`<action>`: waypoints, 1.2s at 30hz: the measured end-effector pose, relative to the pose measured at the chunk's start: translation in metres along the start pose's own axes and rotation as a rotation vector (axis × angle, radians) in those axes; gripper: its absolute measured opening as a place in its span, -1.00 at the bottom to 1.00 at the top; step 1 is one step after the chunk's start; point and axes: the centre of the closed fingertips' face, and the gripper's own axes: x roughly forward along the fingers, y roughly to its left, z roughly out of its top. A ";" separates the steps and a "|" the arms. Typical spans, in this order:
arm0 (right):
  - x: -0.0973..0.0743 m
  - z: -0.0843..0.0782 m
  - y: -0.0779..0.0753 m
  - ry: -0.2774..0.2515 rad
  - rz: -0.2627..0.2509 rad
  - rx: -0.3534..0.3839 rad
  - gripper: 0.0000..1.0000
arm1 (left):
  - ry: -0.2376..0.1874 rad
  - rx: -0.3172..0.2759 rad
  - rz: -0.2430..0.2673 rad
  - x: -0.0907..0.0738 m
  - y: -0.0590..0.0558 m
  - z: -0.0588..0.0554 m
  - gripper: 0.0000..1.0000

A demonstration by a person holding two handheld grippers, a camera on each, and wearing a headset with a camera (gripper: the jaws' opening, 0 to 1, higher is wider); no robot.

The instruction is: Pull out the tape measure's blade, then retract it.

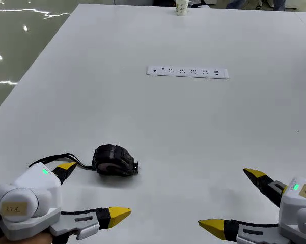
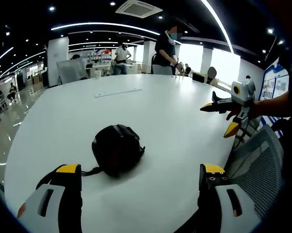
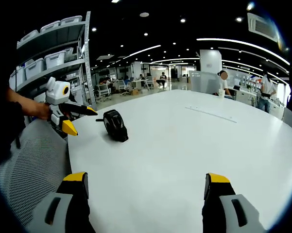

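The worktop (image 1: 193, 127) was a smooth white sheet, matt with only a faint sheen. At the lower left of the head view the tape measure (image 1: 114, 160) had a dull black, rubbery-looking case, and its black cord (image 1: 56, 158) looked matt too. The left hand-held gripper (image 1: 94, 189) and the right hand-held gripper (image 1: 233, 199) had smooth white plastic shells with a soft gloss, matt black jaws and yellow tips. In the upper middle the power strip (image 1: 187, 72) was smooth white plastic. The cup (image 1: 182, 7) at the top edge looked like paper. The floor (image 1: 15, 46), upper left, was polished and glossy, mirroring the lights. In the left gripper view, lower right, a chair back (image 2: 255, 160) was grey woven mesh.
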 end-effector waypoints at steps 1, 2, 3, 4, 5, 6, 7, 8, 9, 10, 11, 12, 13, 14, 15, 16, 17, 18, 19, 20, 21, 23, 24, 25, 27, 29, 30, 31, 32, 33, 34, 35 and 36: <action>0.000 0.000 0.000 -0.001 0.001 0.001 0.98 | 0.006 -0.005 -0.001 0.000 0.000 -0.001 0.93; 0.000 0.000 0.000 -0.002 0.001 0.001 0.98 | 0.007 -0.003 0.000 0.000 0.001 -0.001 0.92; 0.000 0.000 0.000 -0.001 0.001 0.001 0.98 | 0.009 0.001 -0.001 0.000 0.001 -0.002 0.92; 0.000 0.000 0.000 -0.001 0.002 0.002 0.98 | 0.008 0.004 0.000 0.000 0.001 -0.001 0.92; 0.000 0.000 0.000 -0.003 0.002 0.003 0.98 | 0.003 0.002 0.004 0.000 0.002 0.000 0.93; 0.000 0.000 0.000 -0.004 0.002 0.004 0.98 | 0.002 -0.003 0.002 0.000 0.002 0.000 0.92; 0.000 0.001 0.000 -0.005 0.002 0.004 0.98 | -0.002 -0.010 -0.004 -0.001 0.002 0.001 0.91; 0.000 0.001 0.001 -0.006 0.002 0.005 0.98 | -0.005 -0.015 -0.001 -0.001 0.003 0.002 0.92; 0.000 0.001 0.001 -0.007 0.002 0.006 0.98 | -0.010 -0.013 -0.001 -0.001 0.004 0.003 0.93; 0.000 0.001 0.001 -0.008 0.002 0.007 0.98 | -0.012 -0.019 -0.005 -0.001 0.004 0.003 0.96; 0.000 0.001 0.001 -0.008 0.002 0.007 0.98 | -0.011 -0.028 -0.009 -0.001 0.004 0.003 0.97; -0.001 0.001 0.001 -0.007 0.001 0.008 0.98 | -0.020 -0.023 -0.005 -0.001 0.005 0.005 0.98; -0.001 0.001 0.001 -0.007 0.001 0.008 0.98 | -0.020 -0.022 0.000 -0.001 0.005 0.005 0.98; -0.001 0.001 0.001 -0.009 0.000 0.008 0.98 | -0.016 -0.023 -0.005 -0.002 0.004 0.005 0.98; -0.001 0.001 0.001 -0.009 -0.001 0.008 0.98 | -0.020 -0.022 -0.004 -0.002 0.004 0.006 0.98; -0.001 0.001 0.001 -0.009 0.000 0.009 0.98 | -0.021 -0.018 -0.001 -0.002 0.004 0.006 0.98; -0.001 0.001 0.001 -0.010 0.000 0.009 0.98 | -0.019 -0.023 -0.005 -0.002 0.004 0.006 0.98; -0.002 0.001 0.001 -0.009 -0.002 0.008 0.98 | -0.023 -0.027 -0.004 -0.002 0.004 0.006 0.98; -0.002 0.001 0.001 -0.009 -0.002 0.007 0.98 | -0.026 -0.027 -0.003 -0.003 0.005 0.007 0.98; -0.002 0.001 0.000 -0.009 -0.002 0.008 0.98 | -0.028 -0.028 -0.005 -0.003 0.005 0.007 0.98; -0.003 0.001 0.000 -0.010 -0.003 0.007 0.98 | -0.027 -0.029 -0.005 -0.003 0.005 0.007 0.98; -0.003 0.001 0.000 -0.010 -0.004 0.008 0.98 | -0.025 -0.037 -0.015 -0.003 0.002 0.007 0.98; -0.003 0.001 -0.001 -0.009 -0.005 0.007 0.98 | -0.031 -0.033 -0.009 -0.004 0.003 0.008 0.98; -0.003 0.000 -0.001 -0.007 -0.006 0.005 0.98 | -0.034 -0.031 -0.007 -0.004 0.003 0.009 0.98; -0.003 0.000 0.000 -0.007 -0.006 0.006 0.98 | -0.041 -0.048 -0.018 -0.004 0.002 0.010 0.98; -0.003 0.001 0.000 -0.010 -0.006 0.008 0.98 | -0.040 -0.045 -0.023 -0.004 0.001 0.010 0.98; -0.003 0.001 0.000 -0.009 -0.006 0.008 0.98 | -0.040 -0.038 -0.024 -0.004 0.001 0.010 0.98; -0.003 0.001 0.000 -0.008 -0.007 0.008 0.98 | -0.038 -0.039 -0.026 -0.004 0.001 0.010 0.98; -0.003 0.001 0.000 -0.007 -0.006 0.008 0.98 | -0.036 -0.037 -0.030 -0.005 0.000 0.010 0.98; -0.003 0.001 0.001 -0.008 -0.006 0.008 0.98 | -0.032 -0.037 -0.033 -0.005 0.000 0.009 0.98; -0.003 0.001 0.000 -0.009 -0.007 0.007 0.98 | -0.027 -0.040 -0.039 -0.004 -0.001 0.008 0.98; -0.003 0.001 0.000 -0.010 -0.007 0.008 0.98 | -0.021 -0.044 -0.047 -0.004 -0.002 0.008 0.97; -0.003 0.001 0.000 -0.010 -0.007 0.009 0.98 | -0.023 -0.036 -0.037 -0.004 -0.001 0.008 0.98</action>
